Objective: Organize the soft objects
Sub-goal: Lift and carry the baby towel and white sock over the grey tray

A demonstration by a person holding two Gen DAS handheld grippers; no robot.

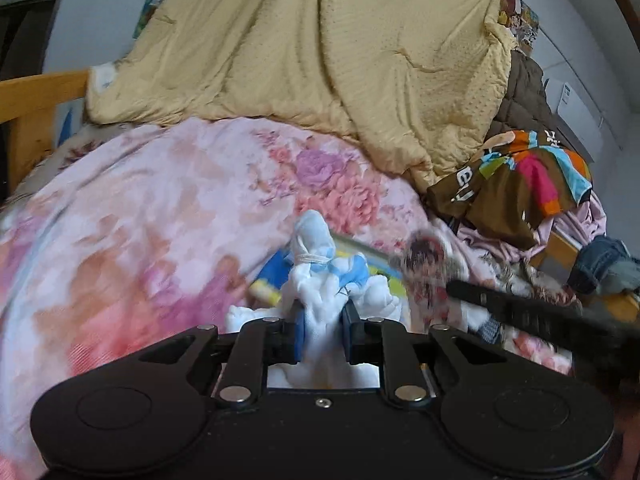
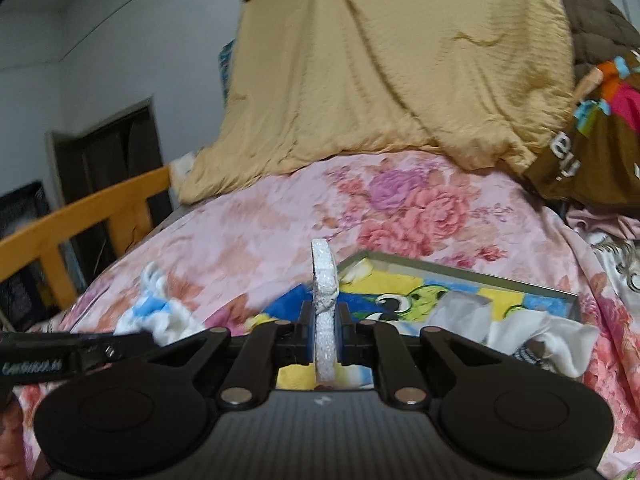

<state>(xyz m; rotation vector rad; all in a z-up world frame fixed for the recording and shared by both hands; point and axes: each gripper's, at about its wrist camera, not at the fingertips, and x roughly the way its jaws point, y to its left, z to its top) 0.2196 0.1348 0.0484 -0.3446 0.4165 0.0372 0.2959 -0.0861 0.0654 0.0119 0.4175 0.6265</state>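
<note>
My left gripper (image 1: 322, 320) is shut on a white and pale blue soft toy (image 1: 320, 276) tied with string, held above the floral bedspread (image 1: 140, 220). In the right wrist view that toy (image 2: 156, 308) shows at the lower left, at the tip of the left gripper's black arm. My right gripper (image 2: 325, 328) is shut on a thin white foam piece (image 2: 324, 280), seen edge-on and standing upright between the pads. In the left wrist view the same piece (image 1: 424, 256) appears as a blurred round printed face at the end of the right gripper's arm.
A tan quilt (image 1: 320, 60) is heaped at the back of the bed. A framed cartoon picture (image 2: 460, 292) lies on the bedspread with white cloths (image 2: 540, 332) beside it. A brown multicoloured garment (image 1: 520, 184) and jeans (image 1: 600, 264) lie right. A wooden bed rail (image 2: 80, 216) runs left.
</note>
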